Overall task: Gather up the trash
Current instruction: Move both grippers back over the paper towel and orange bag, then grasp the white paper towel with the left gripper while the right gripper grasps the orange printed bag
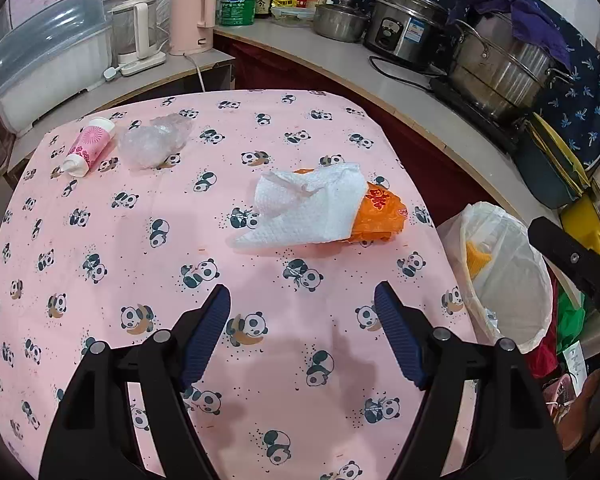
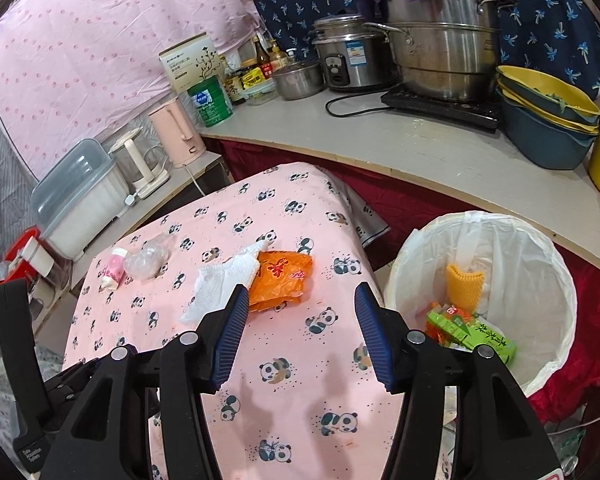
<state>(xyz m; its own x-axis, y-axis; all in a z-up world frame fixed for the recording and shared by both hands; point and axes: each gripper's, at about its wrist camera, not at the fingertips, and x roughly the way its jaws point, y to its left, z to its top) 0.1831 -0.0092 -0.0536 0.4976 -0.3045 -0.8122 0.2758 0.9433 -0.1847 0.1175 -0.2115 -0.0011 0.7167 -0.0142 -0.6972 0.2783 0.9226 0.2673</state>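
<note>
On the pink panda tablecloth (image 1: 148, 264) lie a white paper towel (image 1: 304, 208) draped over an orange wrapper (image 1: 380, 216), a crumpled clear plastic wrap (image 1: 152, 142) and a small pink bottle (image 1: 88, 148). My left gripper (image 1: 302, 300) is open and empty, hovering short of the towel. My right gripper (image 2: 302, 304) is open and empty, above the table's near right part, close to the orange wrapper (image 2: 284, 276) and towel (image 2: 220, 284). The white-lined trash bin (image 2: 540, 264) stands right of the table and holds a green carton and other scraps.
A counter (image 2: 420, 148) curves behind the table with a steel pot stack (image 2: 440, 48), rice cooker (image 2: 348, 60), bowls (image 2: 548, 120), pink kettle (image 2: 176, 132) and a plastic container (image 2: 80, 196). The bin also shows in the left wrist view (image 1: 508, 272).
</note>
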